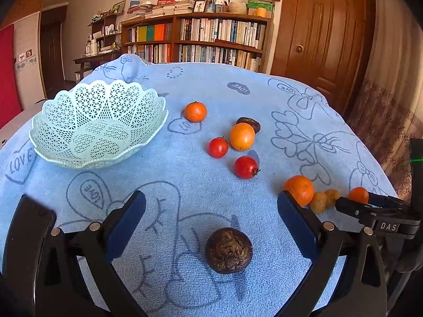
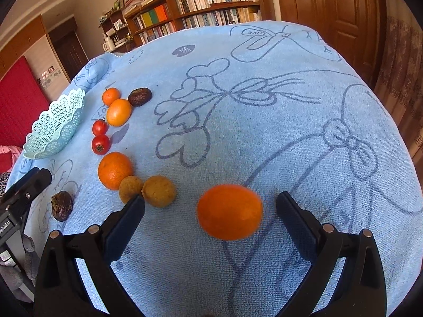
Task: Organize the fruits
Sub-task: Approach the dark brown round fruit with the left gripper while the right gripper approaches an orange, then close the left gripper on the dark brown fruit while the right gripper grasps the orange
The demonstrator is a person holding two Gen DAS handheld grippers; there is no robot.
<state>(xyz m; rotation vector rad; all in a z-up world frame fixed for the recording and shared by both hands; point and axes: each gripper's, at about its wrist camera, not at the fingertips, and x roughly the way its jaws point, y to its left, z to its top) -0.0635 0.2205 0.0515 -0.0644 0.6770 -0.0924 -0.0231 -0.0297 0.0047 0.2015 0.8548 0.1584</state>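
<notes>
- Left gripper (image 1: 211,208): held low over the near part of the table (image 1: 201,84), aimed across it toward the bookshelf (image 1: 195,39); its fingers (image 1: 127,222) are spread wide and grip nothing.
- Dark wrinkled fruit (image 1: 229,250): lies on the blue towel (image 1: 216,185) between the left fingers, nearer the right-hand one, touching neither; roughly round, its rough puckered end turned toward the camera.
- Right gripper (image 2: 210,206): also low and pointing forward over the towel, to the right of the left gripper; its fingers (image 2: 297,224) stand wide apart, empty.
- Orange (image 2: 229,212): sits between the right fingers, clear of both; slightly oval, long axis running across the gap from finger to finger. Its outline is blurred.
- Two small brown fruits (image 2: 148,190): touching one another, just beyond the right gripper's left-hand finger; the nearer one is partly hidden by that finger.
- Large tangerine (image 2: 115,170): touches the small brown pair on their far-left side.
- Two red tomatoes (image 2: 100,137): lie farther out in the same line, the nearer one's stem end facing the right wrist camera.
- Yellow-orange fruit (image 2: 119,112), small tangerine (image 2: 111,96) and a second dark fruit (image 2: 140,96): clustered at the far end of the line.
- Mint lattice basket (image 1: 97,121): upright and empty, on the towel's left side, well apart from both grippers.
</notes>
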